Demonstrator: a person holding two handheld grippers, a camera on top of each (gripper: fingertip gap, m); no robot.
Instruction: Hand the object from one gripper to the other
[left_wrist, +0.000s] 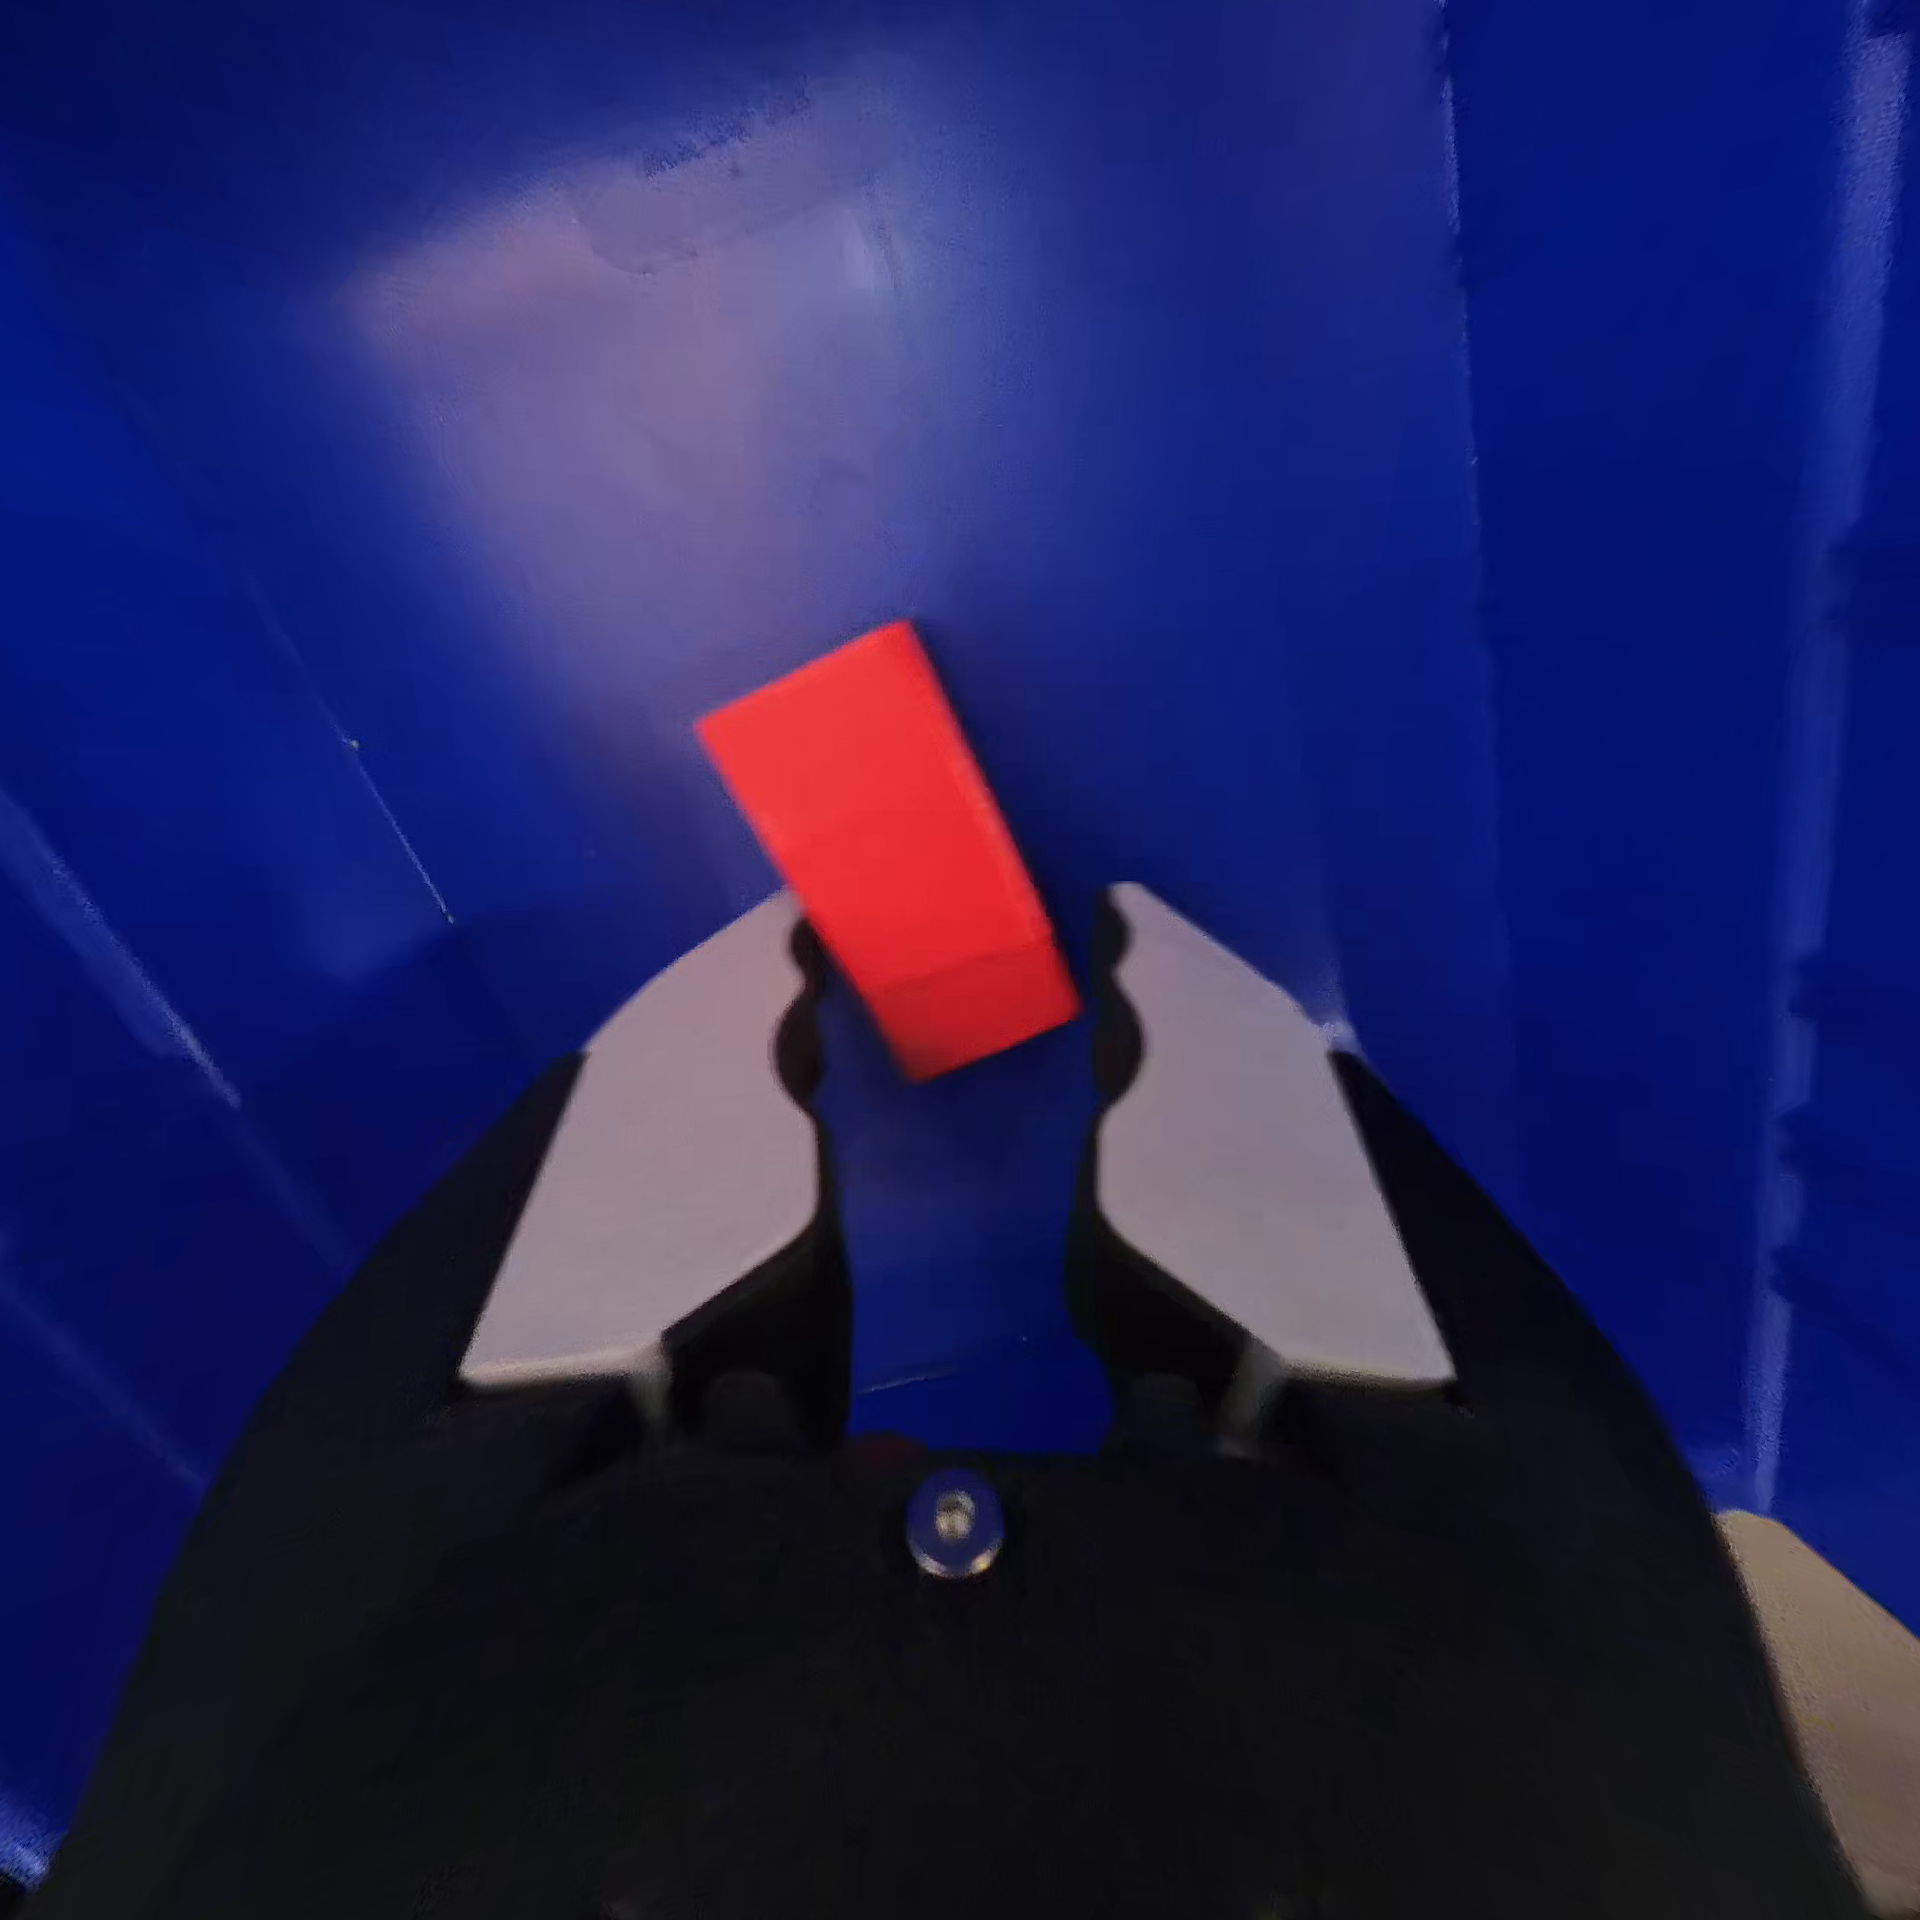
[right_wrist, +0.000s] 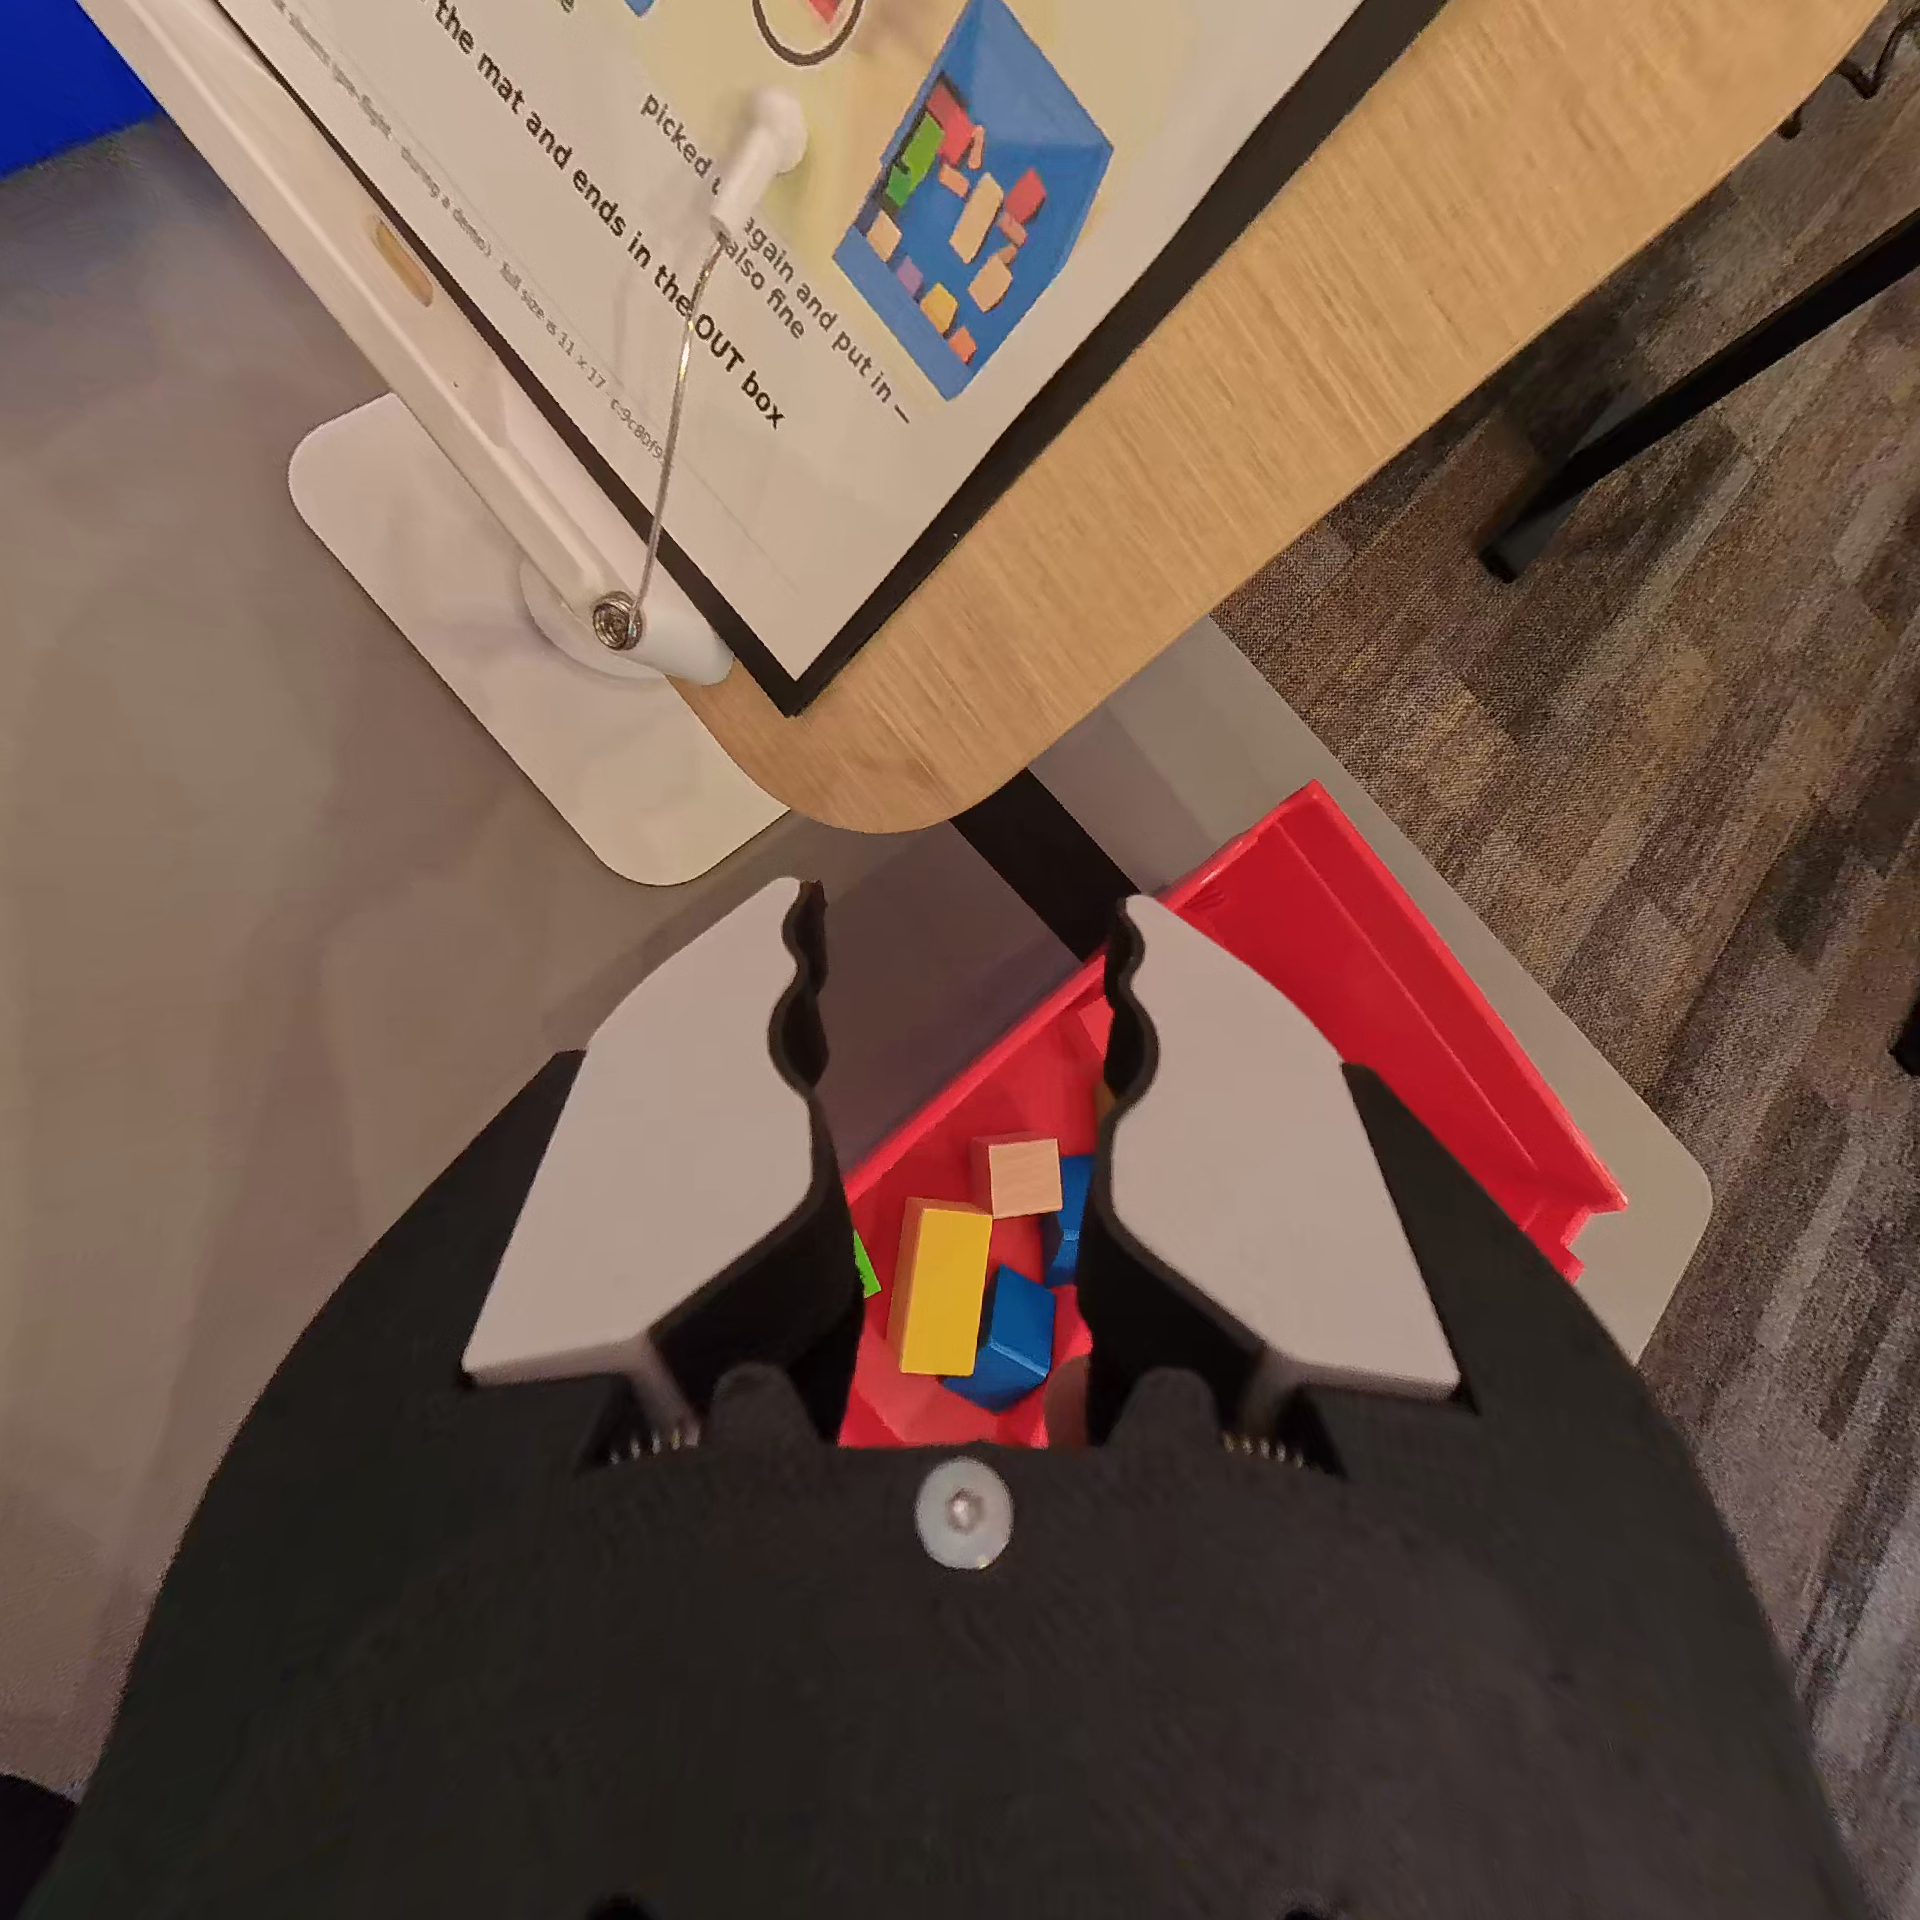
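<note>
progress: looks late, handover itself probably done | red block (left_wrist: 896, 862) sits tilted in the blue bin (left_wrist: 1247, 520), between our left claw (left_wrist: 951, 971) pads with a gap on the right, so released | right claw (right_wrist: 966, 987) spread, empty, over the red bin (right_wrist: 1351, 997)

Red block (left_wrist: 894, 852): plain rectangular wooden-looking piece, bright red, blurred. Tilted, top leaning left, long face toward me, darker short end lowest. It sits in front of deep blue walls, its lower end between my left fingertips; contact with either pad unclear.
</note>
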